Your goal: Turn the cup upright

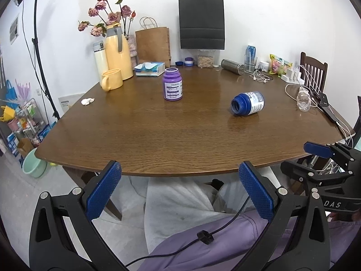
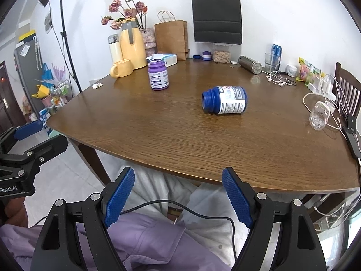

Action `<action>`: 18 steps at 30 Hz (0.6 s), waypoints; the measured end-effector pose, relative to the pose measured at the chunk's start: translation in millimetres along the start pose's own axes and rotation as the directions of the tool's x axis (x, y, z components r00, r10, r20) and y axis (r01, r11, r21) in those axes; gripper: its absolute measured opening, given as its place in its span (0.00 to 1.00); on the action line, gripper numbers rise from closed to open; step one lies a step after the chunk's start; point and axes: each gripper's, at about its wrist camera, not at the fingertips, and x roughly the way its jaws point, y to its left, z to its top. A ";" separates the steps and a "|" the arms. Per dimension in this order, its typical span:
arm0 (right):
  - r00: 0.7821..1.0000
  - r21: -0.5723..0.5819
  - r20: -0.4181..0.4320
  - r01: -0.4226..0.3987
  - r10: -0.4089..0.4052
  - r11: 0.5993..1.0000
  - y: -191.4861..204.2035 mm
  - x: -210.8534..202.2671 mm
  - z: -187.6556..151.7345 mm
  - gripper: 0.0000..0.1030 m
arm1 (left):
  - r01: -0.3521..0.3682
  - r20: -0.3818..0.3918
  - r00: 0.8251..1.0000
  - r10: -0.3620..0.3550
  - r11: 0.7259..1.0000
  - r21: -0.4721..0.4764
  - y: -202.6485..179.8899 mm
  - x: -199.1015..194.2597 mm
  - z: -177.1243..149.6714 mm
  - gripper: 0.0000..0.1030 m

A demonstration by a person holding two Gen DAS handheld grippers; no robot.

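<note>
A blue open-mouthed jar lies on its side mid-table, mouth toward the left. A clear glass cup also lies tipped over near the right edge among white cables. A purple jar stands upright, lid off. My left gripper is open and empty, hovering before the table's near edge. My right gripper is likewise open and empty, short of the edge and well back from the blue jar.
The brown wooden table carries a yellow mug, yellow thermos, tissue box, paper bags, a steel flask and snacks along the back. A chair stands right. A person's lap lies below both grippers.
</note>
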 end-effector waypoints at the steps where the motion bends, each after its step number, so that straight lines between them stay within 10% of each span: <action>1: 1.000 0.004 -0.001 0.000 0.000 1.000 -0.1 0.5 -0.5 0.82 | -0.001 0.000 1.000 0.001 1.000 0.000 0.4 0.5 0.0 1.00; 18: 1.000 0.027 -0.005 -0.014 0.015 1.000 -5.0 8.9 -1.9 0.82 | -0.005 0.012 1.000 0.005 1.000 0.016 -1.2 4.2 1.5 1.00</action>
